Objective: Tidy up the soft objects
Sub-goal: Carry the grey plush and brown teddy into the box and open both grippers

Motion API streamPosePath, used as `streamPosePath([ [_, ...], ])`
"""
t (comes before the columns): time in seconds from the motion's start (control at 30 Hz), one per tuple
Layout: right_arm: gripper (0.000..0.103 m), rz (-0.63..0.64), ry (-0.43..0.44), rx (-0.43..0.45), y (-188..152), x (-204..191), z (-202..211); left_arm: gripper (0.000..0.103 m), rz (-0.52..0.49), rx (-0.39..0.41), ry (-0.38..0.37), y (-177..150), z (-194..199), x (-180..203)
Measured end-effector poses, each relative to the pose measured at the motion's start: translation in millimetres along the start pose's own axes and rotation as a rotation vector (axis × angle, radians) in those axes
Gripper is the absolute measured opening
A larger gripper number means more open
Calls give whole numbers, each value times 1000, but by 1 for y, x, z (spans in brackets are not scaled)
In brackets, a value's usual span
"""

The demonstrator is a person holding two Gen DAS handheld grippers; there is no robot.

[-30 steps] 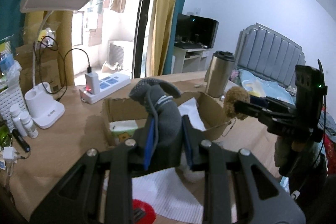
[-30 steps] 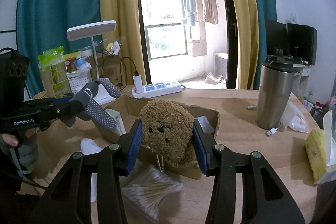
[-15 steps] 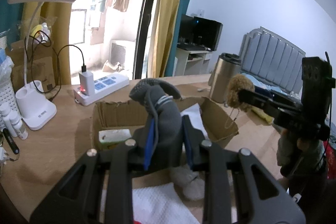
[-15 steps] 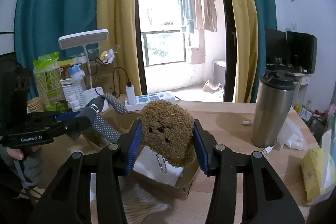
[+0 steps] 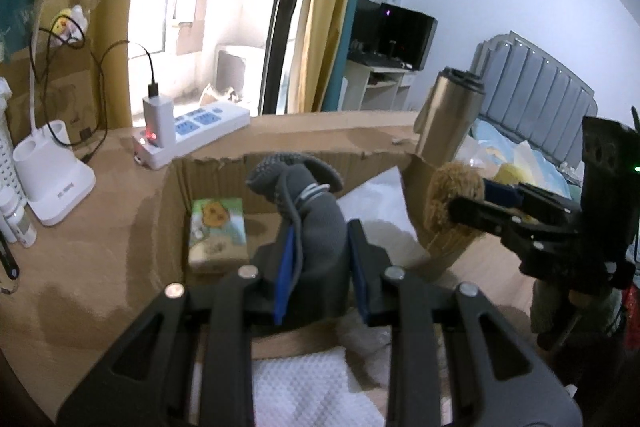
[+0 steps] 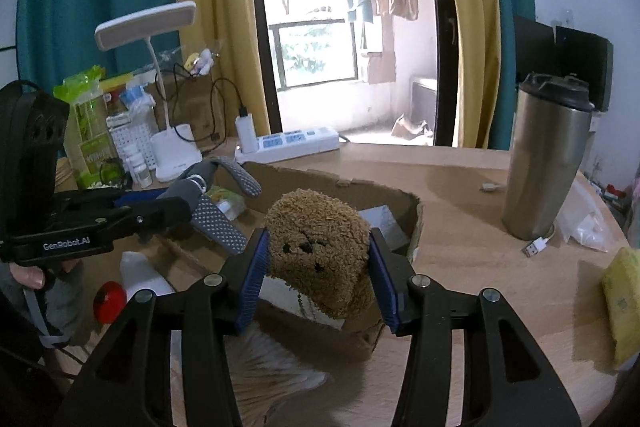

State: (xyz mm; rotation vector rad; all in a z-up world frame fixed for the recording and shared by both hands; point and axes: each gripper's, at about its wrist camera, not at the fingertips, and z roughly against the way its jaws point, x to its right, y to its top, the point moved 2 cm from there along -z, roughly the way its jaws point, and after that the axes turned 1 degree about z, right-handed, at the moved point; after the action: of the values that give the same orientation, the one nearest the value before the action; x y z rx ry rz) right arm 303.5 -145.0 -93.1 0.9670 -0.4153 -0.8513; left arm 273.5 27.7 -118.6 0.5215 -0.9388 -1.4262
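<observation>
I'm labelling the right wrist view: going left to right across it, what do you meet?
Left gripper with grey sock → desk lamp → power strip → brown plush toy → steel tumbler → yellow sponge.

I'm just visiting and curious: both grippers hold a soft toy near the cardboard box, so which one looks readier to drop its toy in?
Probably the left. The left gripper holds the grey toy over the cardboard box opening; the right gripper's brown plush hangs at its right wall.
</observation>
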Motion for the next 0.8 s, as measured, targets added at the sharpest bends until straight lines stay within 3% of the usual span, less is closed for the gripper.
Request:
streamPosePath([
  [0.43,58,-15,-9,-51,-5,0,-11,35,-4,-50,-1,-5,-11,1],
  [0.47,58,-15,-12,-53,-5,0,-11,37,-5,-50,-2,-5,-11,1],
  [0.57,63,-17,-10,-50,-5,-1,-10,63,-1,-37,-22,-4,-7,2],
  [0.8,68,-19,-3,-32,-2,-2,-5,66,4,-12,-24,-2,4,2],
])
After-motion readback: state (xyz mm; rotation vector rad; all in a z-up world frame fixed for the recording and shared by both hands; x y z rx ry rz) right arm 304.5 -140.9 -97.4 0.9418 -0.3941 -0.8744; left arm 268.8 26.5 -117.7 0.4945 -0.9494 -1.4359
